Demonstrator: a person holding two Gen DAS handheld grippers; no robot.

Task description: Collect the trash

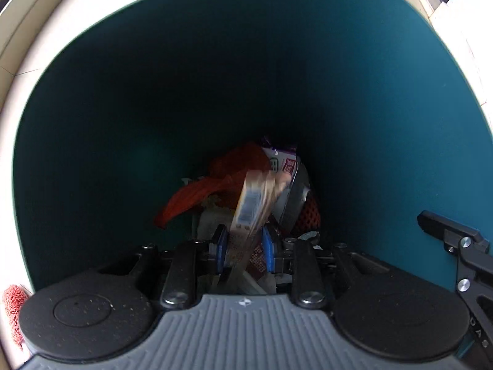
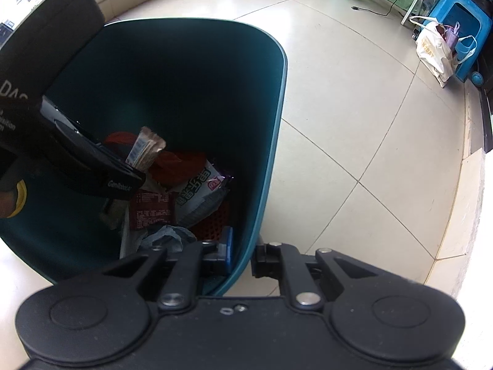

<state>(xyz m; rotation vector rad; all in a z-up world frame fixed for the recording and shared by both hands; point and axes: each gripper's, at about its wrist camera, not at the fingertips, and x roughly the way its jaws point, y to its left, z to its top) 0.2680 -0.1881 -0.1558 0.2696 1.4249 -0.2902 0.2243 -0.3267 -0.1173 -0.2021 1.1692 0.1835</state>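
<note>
At the far left of the right wrist view, the left gripper (image 2: 135, 166) reaches down inside the teal bin (image 2: 271, 154), close to the bin's left wall. Its blue pads (image 1: 220, 243) are pinching the lower end of a brown snack wrapper (image 1: 252, 200), which sticks out past the fingertips and hangs above the heap on the bin floor. The wrapper is blurred in the left wrist view. A hand in a dark glove with a yellow cuff (image 2: 14, 199) shows at the left edge behind that gripper.

The heap fills the bottom of the bin: an orange-red bag (image 1: 197, 194), a white and purple packet (image 2: 200, 194), a dark red wrapper (image 2: 151, 209), a red mesh piece (image 2: 212, 225) and a crumpled bluish bag (image 2: 169, 237). Above the heap the bin walls rise bare and dark, leaving open space towards the far wall and the right wall.

The right gripper (image 2: 242, 254) has its jaws pressed together on the bin's near right rim, one finger inside the wall and one outside. To the right lies open tiled floor (image 2: 369, 154), bare as far as a white bag (image 2: 434, 52) and a blue stool (image 2: 462, 21) near the far right corner.
</note>
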